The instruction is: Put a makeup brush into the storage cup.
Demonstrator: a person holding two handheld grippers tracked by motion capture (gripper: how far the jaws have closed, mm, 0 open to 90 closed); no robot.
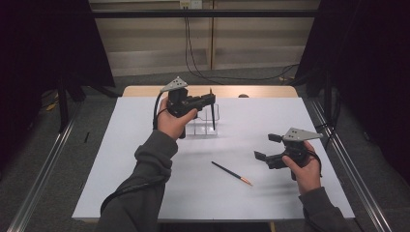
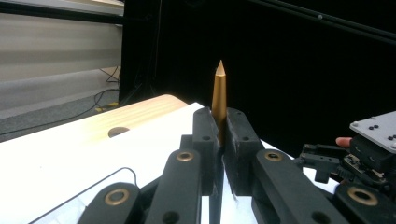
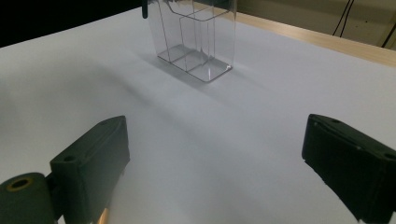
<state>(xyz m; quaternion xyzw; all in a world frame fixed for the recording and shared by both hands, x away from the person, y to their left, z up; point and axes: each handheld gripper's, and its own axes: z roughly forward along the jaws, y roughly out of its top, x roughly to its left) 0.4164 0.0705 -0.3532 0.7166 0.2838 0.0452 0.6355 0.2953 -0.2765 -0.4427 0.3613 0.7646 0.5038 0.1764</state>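
Two pencils are in play: one stands upright, clamped in the left tool (image 1: pixel 211 98) over the clear holder (image 1: pixel 205 118) near the desk's far edge; the other (image 1: pixel 231 173) lies loose at mid-desk. The right tool (image 1: pixel 267 147) hangs with jaws spread, empty. A tilted drop could miss a compartment or tip the light holder.

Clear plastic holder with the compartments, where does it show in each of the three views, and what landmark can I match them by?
High view: the clear holder stands far-middle on the white table.
Left gripper view: probably the thin curved rim low at left; too little shows to be sure.
Right gripper view: top centre, upright, dividers visible.
Shared landmark: the wooden strip along the table's far edge.
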